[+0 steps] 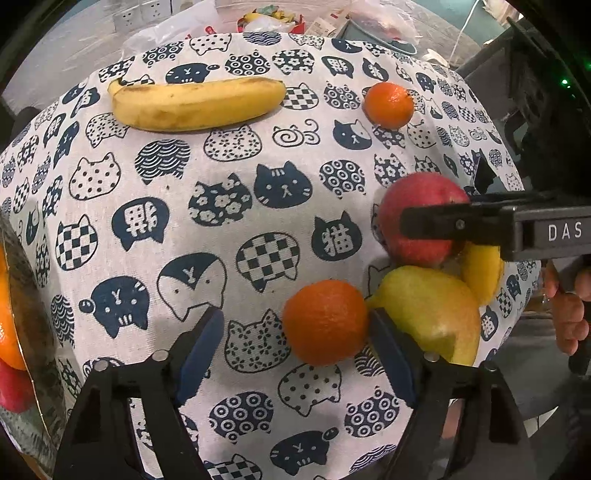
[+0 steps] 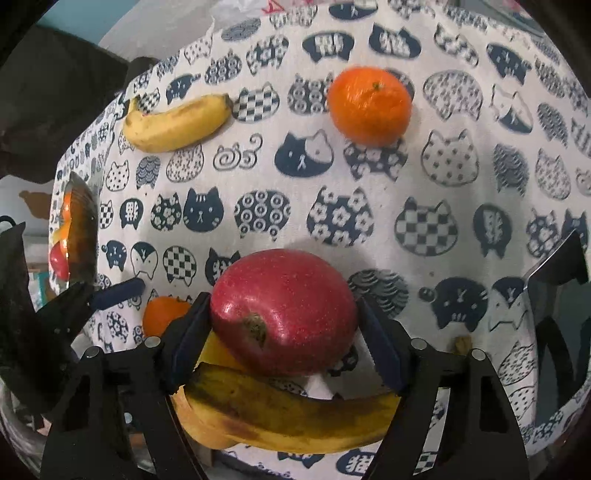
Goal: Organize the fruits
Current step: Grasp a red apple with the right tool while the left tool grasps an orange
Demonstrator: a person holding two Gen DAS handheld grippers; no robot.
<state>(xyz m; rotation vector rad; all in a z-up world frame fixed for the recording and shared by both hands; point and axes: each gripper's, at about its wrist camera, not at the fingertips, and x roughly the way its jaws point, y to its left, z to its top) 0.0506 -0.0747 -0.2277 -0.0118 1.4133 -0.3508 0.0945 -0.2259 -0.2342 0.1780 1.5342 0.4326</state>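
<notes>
My right gripper (image 2: pixel 282 332) is shut on a red apple (image 2: pixel 284 314), its blue pads against both sides; it also shows in the left wrist view (image 1: pixel 421 218), with the right gripper's black finger (image 1: pixel 454 225) across it. Under the apple lie a bruised banana (image 2: pixel 295 410) and a yellow pear (image 1: pixel 432 314). My left gripper (image 1: pixel 295 343) is open around an orange (image 1: pixel 325 321), touching neither pad clearly. Far off lie a banana (image 1: pixel 195 103) and a mandarin (image 1: pixel 388 105), also in the right wrist view: banana (image 2: pixel 173 122), mandarin (image 2: pixel 369 105).
A cat-print cloth (image 1: pixel 221 221) covers the table. A shiny bowl (image 2: pixel 83 229) holding orange and red fruit stands at the left edge, also visible at the left border (image 1: pixel 22 295). Bags and clutter (image 1: pixel 266 18) lie beyond the far edge.
</notes>
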